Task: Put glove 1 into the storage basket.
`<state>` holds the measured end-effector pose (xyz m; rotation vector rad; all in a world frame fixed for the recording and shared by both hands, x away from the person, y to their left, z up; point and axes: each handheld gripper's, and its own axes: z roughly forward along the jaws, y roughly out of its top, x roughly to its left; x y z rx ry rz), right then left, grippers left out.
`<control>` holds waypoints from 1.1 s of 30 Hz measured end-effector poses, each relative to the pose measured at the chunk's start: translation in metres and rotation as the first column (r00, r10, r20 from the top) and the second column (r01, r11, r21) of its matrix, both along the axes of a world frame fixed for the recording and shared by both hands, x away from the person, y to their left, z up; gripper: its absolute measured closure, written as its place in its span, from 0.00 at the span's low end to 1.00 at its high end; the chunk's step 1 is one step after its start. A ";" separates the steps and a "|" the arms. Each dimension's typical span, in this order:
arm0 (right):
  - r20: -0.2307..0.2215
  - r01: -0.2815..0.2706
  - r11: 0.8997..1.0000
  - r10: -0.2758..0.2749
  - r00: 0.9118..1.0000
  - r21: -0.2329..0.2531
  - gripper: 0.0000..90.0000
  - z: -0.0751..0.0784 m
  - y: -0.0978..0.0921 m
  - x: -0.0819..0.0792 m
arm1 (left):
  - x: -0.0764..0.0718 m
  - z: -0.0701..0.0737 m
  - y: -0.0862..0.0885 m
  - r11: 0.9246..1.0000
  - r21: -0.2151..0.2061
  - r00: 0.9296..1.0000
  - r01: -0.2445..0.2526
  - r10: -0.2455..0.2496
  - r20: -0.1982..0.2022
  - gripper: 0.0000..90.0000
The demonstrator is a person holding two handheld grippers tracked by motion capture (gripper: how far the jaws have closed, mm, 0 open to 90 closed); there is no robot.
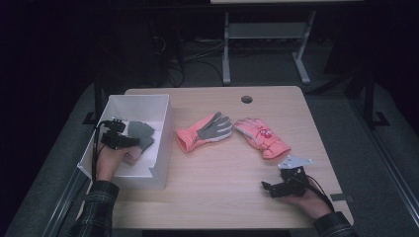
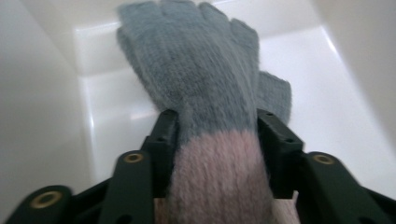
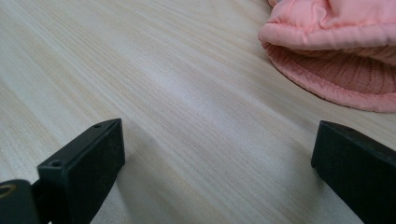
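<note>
Pale wood-grain desk [image 1: 217, 187] runs under both of your hands, with a dark room and cables on the floor beyond it. Nearest you, your right tongs [image 1: 271, 188] rest low over the bare desk, spread wide with nothing between them; in the right gripper view the ribbed cuff of the padded pink ski glove [image 3: 341, 56] lies ahead and off to one side, just apart from the jaws. Your left tongs [image 2: 217, 135] are inside the white plastic bin [image 1: 160, 148] at the desk's left, jaws pressed against both sides of the fuzzy knit glove with grey fingers and pink cuff [image 2: 205, 79], gripping right where grey meets pink. Its long axis runs straight away from the tongs, fingers toward the bin's far wall, and it looks laid on the floor of the bin. Farther out, mid-desk, a pink glove with a grey palm [image 1: 205, 131] lies beside the ski glove, both outside the bin. Your right hand is nearer to both.
</note>
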<state>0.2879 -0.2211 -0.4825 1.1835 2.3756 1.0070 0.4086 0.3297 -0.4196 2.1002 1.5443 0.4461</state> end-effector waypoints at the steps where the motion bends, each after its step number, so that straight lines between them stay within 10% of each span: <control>1: 0.000 0.000 1.000 0.000 1.000 0.000 0.02 0.000 0.000 0.000 | 0.000 0.000 0.000 1.000 -0.006 1.000 -0.006 0.006 0.002 0.52; 9: 0.000 0.002 1.000 -0.002 1.000 0.000 0.02 0.000 0.000 -0.001 | 0.000 0.008 -0.006 0.999 -0.001 0.998 -0.047 0.047 0.041 0.28; 19: -0.001 0.002 1.000 -0.002 1.000 -0.001 0.02 0.000 -0.001 -0.001 | -0.006 0.063 -0.020 0.995 -0.070 0.991 0.069 -0.060 0.123 0.17; 33: -0.002 0.003 1.000 -0.003 1.000 0.000 0.02 0.000 0.000 -0.001 | -0.021 0.102 -0.076 0.946 -0.137 0.943 0.293 -0.262 0.207 0.15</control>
